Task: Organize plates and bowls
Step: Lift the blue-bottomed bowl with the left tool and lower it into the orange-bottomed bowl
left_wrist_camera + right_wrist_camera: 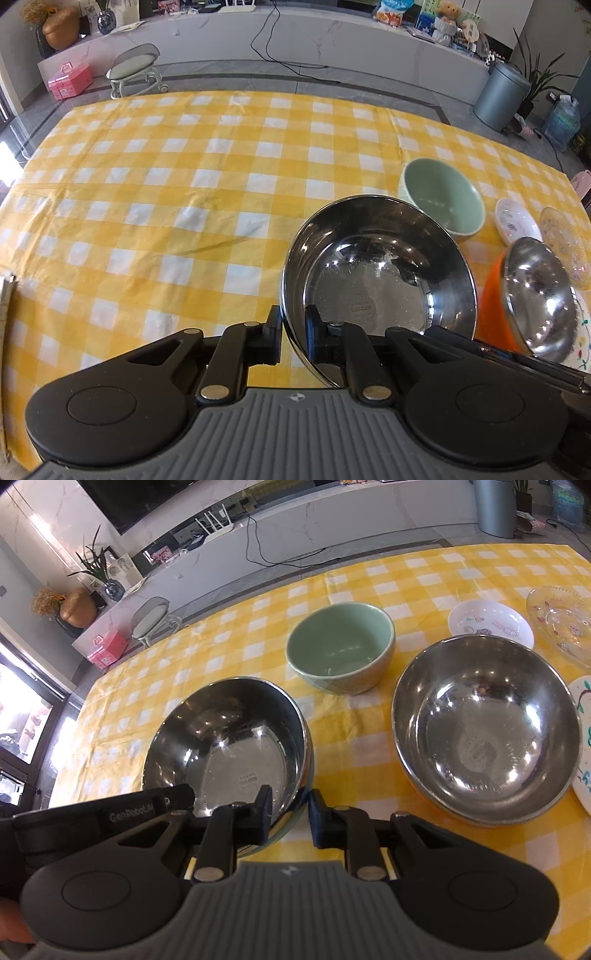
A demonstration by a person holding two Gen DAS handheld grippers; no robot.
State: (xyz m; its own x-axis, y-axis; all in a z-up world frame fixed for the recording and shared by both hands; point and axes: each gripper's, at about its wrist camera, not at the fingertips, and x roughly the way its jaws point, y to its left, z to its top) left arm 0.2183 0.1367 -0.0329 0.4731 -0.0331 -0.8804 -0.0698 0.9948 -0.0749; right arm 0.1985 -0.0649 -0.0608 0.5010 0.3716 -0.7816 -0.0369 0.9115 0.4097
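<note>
A steel bowl [376, 280] is pinched at its near rim by my left gripper [293, 336], one finger outside and one inside; it looks lifted and tilted. The same bowl [225, 746] shows in the right wrist view, where my right gripper [290, 816] straddles its right rim with a gap, not clamped. A second steel bowl with an orange outside [487, 731] [535, 295] stands to the right. A green bowl [341, 646] [443, 199] sits behind. A small white plate [491, 624] [517, 221] and a glass dish [561, 620] [565, 243] lie at the far right.
A yellow checked tablecloth [166, 184] covers the table. A patterned white plate [583, 738] lies at the right edge. The left gripper's black body [92, 819] reaches in at the lower left of the right wrist view. A stool [136, 70] and bin [502, 96] stand beyond the table.
</note>
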